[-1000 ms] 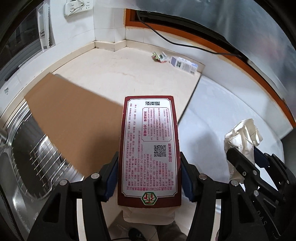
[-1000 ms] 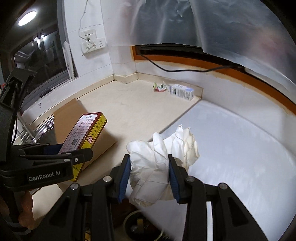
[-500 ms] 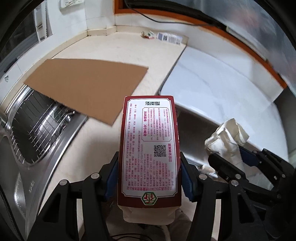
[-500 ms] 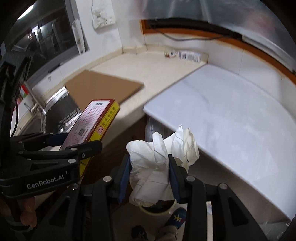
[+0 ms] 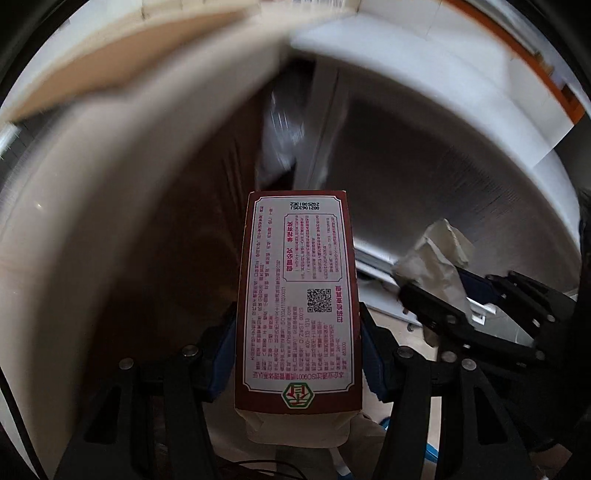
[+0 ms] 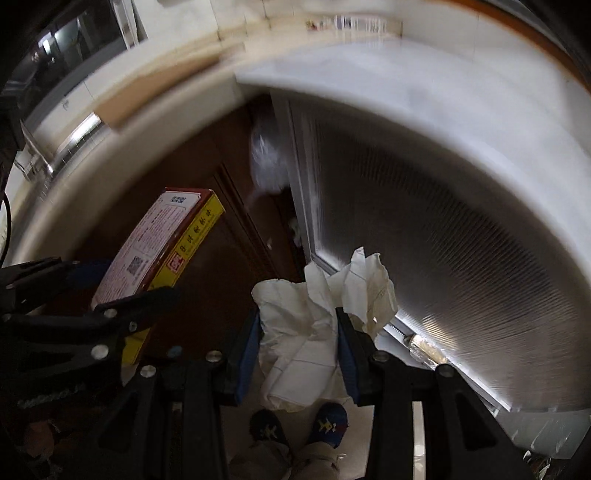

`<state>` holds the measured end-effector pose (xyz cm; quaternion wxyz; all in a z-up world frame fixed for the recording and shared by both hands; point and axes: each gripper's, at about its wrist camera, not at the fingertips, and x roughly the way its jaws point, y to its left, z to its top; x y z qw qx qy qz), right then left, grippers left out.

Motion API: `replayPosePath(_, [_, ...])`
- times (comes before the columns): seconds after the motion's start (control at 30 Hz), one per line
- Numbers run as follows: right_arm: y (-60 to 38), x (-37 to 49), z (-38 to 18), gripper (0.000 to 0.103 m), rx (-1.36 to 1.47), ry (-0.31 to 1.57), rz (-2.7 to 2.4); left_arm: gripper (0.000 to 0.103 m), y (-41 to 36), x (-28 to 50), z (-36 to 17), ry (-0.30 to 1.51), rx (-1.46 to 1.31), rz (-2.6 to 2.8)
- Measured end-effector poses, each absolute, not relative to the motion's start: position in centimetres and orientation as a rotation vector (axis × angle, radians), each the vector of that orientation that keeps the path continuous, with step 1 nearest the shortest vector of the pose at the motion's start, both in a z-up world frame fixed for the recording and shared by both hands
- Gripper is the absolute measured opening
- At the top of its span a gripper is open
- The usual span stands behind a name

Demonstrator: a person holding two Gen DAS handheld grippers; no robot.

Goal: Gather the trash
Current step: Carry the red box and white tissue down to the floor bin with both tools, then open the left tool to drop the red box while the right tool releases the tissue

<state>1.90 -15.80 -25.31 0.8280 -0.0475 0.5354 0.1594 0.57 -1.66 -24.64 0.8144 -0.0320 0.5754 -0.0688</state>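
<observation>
The left gripper (image 5: 298, 343) pinches the red box (image 5: 298, 295); the right gripper (image 6: 299, 343) pinches crumpled paper (image 6: 317, 314), near the cabinet front; keep both squeezed until over the bin, probably below, unseen.

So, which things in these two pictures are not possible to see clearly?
- Counter edge, left wrist view: smeared by motion blur.
- Small items at the back of the counter, right wrist view: blurred and too small to name.
- Printed box in the left gripper: its near end is hidden below the fingers.
- Crumpled paper in the right gripper: its print is too faint to read.
- No trash bin shows in either view.
</observation>
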Motion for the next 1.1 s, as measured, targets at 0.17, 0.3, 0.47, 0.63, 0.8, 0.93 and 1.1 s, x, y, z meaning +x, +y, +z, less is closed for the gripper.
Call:
replayPosePath(0.17, [-16.4, 3.2, -33.4, 0.040, -0.140, 1.178, 0.366, 0.057, -2.3, 1.5, -32.8, 1.264, -0.087, -0.139])
replayPosePath(0.3, [-16.9, 4.1, -39.4, 0.040, -0.158, 1.222, 0.380, 0.057, -2.7, 2.9, -39.5, 1.283, -0.089, -0.173])
replayPosePath(0.47, [-17.2, 5.1, -45.1, 0.040, -0.172, 1.247, 0.405, 0.057, -2.9, 4.2, -45.8, 1.296, -0.055, -0.156])
replayPosePath(0.63, [-16.6, 5.7, -49.0, 0.041, -0.179, 1.265, 0.424, 0.086, -2.3, 4.5, -49.7, 1.311, -0.018, -0.107])
replayPosePath(0.8, [-15.3, 6.5, -51.0, 0.043, -0.183, 1.276, 0.450, 0.092, -1.7, 4.7, -50.6, 1.312, -0.003, -0.076])
replayPosePath(0.93, [-14.6, 6.6, -51.6, 0.044, -0.190, 1.285, 0.493, 0.092, -0.8, 3.3, -50.3, 1.308, 0.008, -0.047])
replayPosePath(1.1, [-14.3, 6.9, -51.0, 0.046, -0.157, 1.308, 0.529, 0.092, 0.4, 3.1, -49.3, 1.296, 0.007, -0.020])
